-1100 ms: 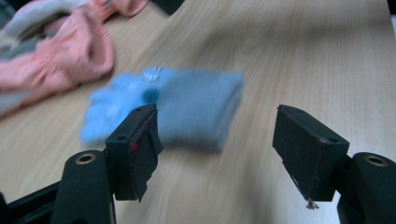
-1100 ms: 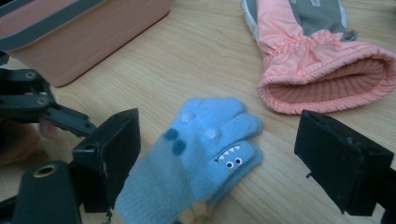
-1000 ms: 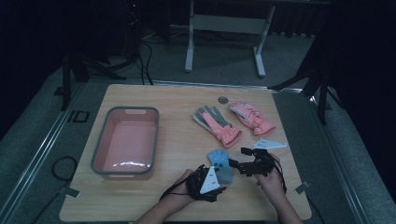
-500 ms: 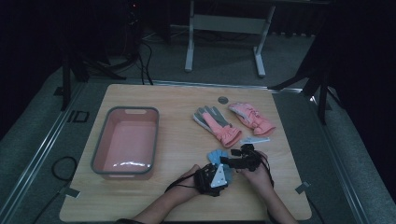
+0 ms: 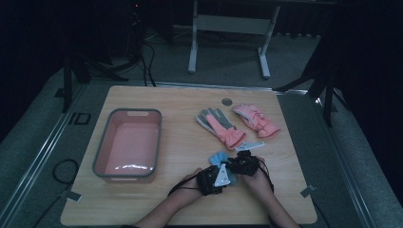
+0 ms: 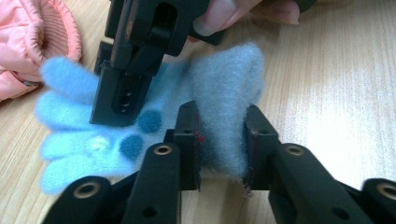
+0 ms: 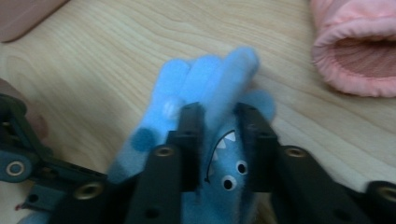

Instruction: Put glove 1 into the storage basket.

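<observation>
Two tongs meet at the bench's (image 5: 157, 209) six o'clock edge, both having just been closing: the left tongs (image 6: 222, 140) pinch the cuff of a blue fleece glove (image 6: 140, 130), the right tongs (image 7: 219, 140) clamp its fingers. At one o'clock lie two pink gloves (image 5: 237, 124); at nine, a pink tub (image 5: 102, 156).

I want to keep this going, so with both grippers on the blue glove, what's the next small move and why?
Probably lift it slightly off the table. The left gripper has just closed on the blue glove at its cuff, and the right gripper on its finger end, so both pinch fabric.
</observation>
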Available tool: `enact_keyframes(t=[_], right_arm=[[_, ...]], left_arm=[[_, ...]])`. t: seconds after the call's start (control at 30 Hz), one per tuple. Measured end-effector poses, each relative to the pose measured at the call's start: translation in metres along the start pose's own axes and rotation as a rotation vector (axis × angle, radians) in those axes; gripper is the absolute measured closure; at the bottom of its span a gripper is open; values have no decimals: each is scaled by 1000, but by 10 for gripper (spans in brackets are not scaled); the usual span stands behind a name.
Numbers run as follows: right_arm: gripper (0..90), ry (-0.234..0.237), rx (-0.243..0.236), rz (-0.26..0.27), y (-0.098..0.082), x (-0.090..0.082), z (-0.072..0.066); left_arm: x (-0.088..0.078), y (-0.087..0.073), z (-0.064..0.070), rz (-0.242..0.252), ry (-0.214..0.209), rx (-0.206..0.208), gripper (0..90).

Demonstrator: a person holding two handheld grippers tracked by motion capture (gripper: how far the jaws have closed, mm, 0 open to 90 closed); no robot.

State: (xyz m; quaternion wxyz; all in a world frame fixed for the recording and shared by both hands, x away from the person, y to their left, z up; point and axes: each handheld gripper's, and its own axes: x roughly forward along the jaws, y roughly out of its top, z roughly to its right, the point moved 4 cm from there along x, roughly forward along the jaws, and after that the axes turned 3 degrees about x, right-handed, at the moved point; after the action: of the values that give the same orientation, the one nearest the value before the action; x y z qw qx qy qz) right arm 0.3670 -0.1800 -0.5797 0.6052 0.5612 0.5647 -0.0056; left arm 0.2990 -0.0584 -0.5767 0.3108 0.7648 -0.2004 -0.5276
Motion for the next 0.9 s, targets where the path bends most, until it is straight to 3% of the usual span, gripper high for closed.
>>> enact_keyframes(t=[0.1,0.27,0.43,0.53,0.57,0.9], right_arm=[[780,18,11,-6,0,0,0],[804,42,33,19,1,-2,0],[807,40,-2,39,9,-4,-7],[807,44,-7,50,15,-5,-10],[809,61,-1,67,22,-7,-12],[830,77,-24,118,56,-19,-28]], left_arm=[[-1,2,-1,-11,-9,11,755],[-5,1,-5,-5,-42,-34,777],[-17,0,-12,-6,-50,-49,782],[-20,0,-14,-9,-44,-48,782],[-32,3,-19,-6,-34,-50,782],[-62,13,-37,-11,4,-35,782]])
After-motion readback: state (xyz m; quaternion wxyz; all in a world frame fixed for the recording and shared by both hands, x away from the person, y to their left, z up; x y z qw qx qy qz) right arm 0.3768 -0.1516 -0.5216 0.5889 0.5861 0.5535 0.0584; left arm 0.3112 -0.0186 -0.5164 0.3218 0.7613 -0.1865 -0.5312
